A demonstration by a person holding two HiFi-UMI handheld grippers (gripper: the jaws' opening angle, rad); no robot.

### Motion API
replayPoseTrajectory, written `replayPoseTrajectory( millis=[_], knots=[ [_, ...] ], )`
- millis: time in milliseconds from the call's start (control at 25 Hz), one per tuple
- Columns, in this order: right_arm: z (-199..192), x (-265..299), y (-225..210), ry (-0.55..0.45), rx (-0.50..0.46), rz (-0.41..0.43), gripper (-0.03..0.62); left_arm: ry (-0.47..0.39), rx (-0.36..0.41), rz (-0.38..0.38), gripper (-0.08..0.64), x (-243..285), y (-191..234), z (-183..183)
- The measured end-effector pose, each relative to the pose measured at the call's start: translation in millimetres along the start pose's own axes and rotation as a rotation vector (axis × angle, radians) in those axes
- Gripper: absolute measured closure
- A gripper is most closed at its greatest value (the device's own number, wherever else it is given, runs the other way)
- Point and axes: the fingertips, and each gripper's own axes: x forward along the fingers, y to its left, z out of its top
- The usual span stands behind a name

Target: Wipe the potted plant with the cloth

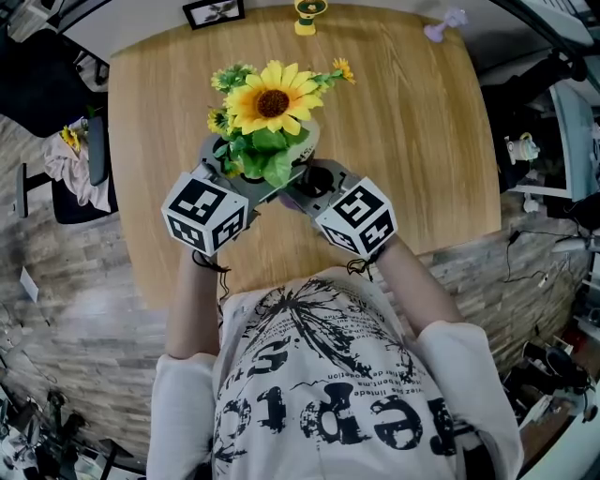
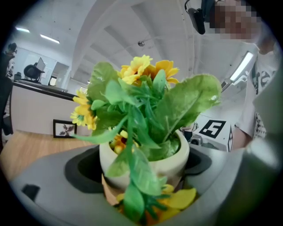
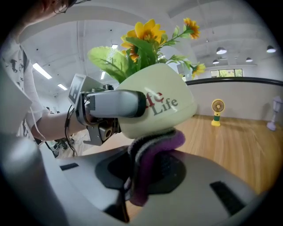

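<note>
1. The left tool (image 1: 234, 178) is clamped on the white pot (image 2: 146, 159), with one jaw on each side of its wall.
2. The right tool (image 1: 317, 181) pinches a purple-and-grey cloth (image 3: 152, 152). The cloth is bunched and pressed against the pot's lower wall, under the red and grey lettering.
3. The plant (image 1: 270, 103), a big sunflower with smaller yellow blooms and green leaves, rises from the pot. In the head view it sits at 12 o'clock from the two tools, over the middle of the wooden worktop (image 1: 412, 122).
4. From the plant, a black frame (image 1: 214, 11) stands at 11 o'clock and a yellow fan (image 1: 306, 16) at 12 o'clock. Both are at the worktop's far edge, well apart from the pot.
</note>
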Motion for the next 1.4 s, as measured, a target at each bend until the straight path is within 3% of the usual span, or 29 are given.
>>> replayPoseTrajectory(
  millis=[640,1000,1400],
  knots=[
    [-8,-25,-34,-0.034,0.021,-0.095,0.515,0.056,0.071,0.014,0.04,2,0,-16],
    [-8,-37,-60,-0.042,0.044,-0.165,0.515,0.014,0.113,0.029,0.04,-2,-2,-13],
    [-17,-69,-125,-0.077,0.136,-0.363,0.515,0.089,0.193,0.09,0.04,15,13,-60]
  ],
)
